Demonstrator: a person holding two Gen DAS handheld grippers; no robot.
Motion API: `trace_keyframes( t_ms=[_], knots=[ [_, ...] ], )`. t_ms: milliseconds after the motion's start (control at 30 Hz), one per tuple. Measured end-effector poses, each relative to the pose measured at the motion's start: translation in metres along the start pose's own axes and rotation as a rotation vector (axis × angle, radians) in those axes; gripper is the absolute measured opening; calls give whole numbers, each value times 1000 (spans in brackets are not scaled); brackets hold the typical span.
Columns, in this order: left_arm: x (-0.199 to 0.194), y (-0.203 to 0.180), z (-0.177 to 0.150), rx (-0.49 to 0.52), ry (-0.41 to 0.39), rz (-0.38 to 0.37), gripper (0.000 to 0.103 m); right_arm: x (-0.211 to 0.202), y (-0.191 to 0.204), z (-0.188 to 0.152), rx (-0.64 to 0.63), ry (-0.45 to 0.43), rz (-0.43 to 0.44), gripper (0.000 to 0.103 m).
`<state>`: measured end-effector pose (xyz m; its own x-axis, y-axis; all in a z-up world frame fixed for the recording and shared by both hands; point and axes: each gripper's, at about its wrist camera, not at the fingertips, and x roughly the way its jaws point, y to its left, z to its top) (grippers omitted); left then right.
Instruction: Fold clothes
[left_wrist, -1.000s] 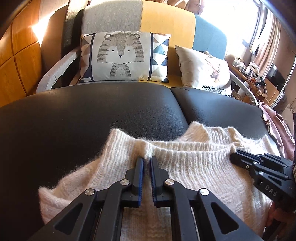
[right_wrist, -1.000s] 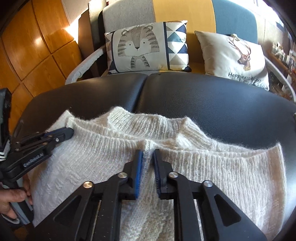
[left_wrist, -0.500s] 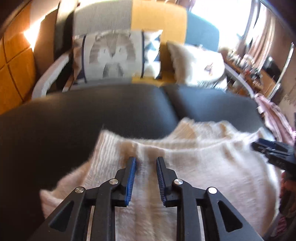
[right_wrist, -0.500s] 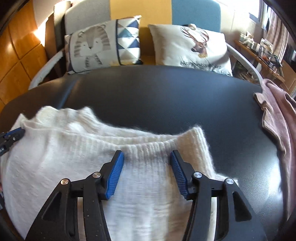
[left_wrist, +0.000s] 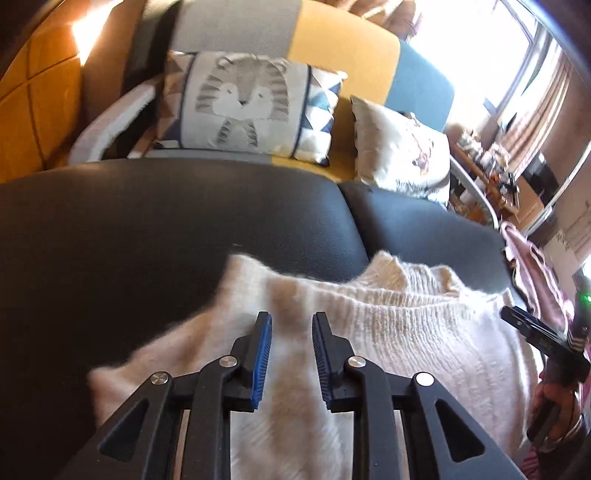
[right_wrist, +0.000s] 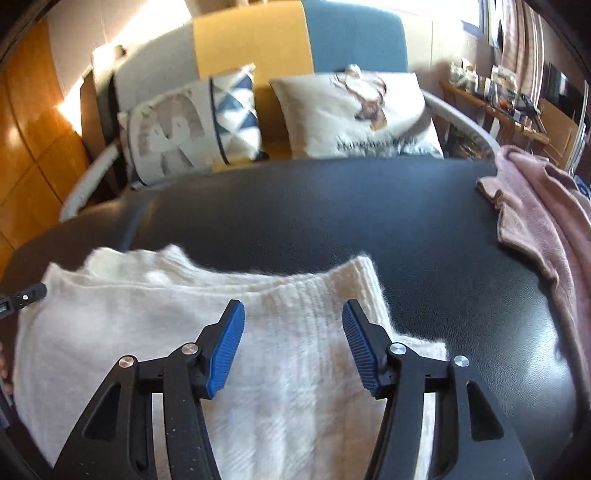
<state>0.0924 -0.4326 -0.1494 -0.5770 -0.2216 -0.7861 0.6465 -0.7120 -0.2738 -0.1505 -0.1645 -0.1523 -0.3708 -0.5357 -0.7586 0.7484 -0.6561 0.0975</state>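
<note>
Both of our hand-held grippers hang empty: left hand-held gripper (left_wrist: 289, 352) narrow, right hand-held gripper (right_wrist: 293, 341) opening wide above the partly folded white sweater (right_wrist: 147, 325) near us on the black surface (right_wrist: 332, 214); the pink garment (right_wrist: 546, 221) on the right waits unfolded.

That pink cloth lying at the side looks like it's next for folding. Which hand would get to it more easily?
Probably the right. The pink cloth lies just beyond the right gripper, whose jaws are opening, pressing nothing. The left gripper is over the far side of the white sweater.
</note>
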Motion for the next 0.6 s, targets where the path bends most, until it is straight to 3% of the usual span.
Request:
trace_keyframes(
  t_ms=[133,233,367,467,600],
  knots=[
    [-23,12,-18,24,-13,25,24,-2,12,-21,-31,16,2,59],
    [-11,11,-28,65,27,52,24,14,8,-34,-22,58,-19,59],
    [-1,15,-36,71,5,73,26,18,-1,-36,-24,63,22,61],
    [-5,14,-33,57,20,72,26,8,-4,-33,9,75,22,61],
    [-25,-2,-35,88,-5,59,26,-27,-12,-43,76,10,31,61]
  ],
)
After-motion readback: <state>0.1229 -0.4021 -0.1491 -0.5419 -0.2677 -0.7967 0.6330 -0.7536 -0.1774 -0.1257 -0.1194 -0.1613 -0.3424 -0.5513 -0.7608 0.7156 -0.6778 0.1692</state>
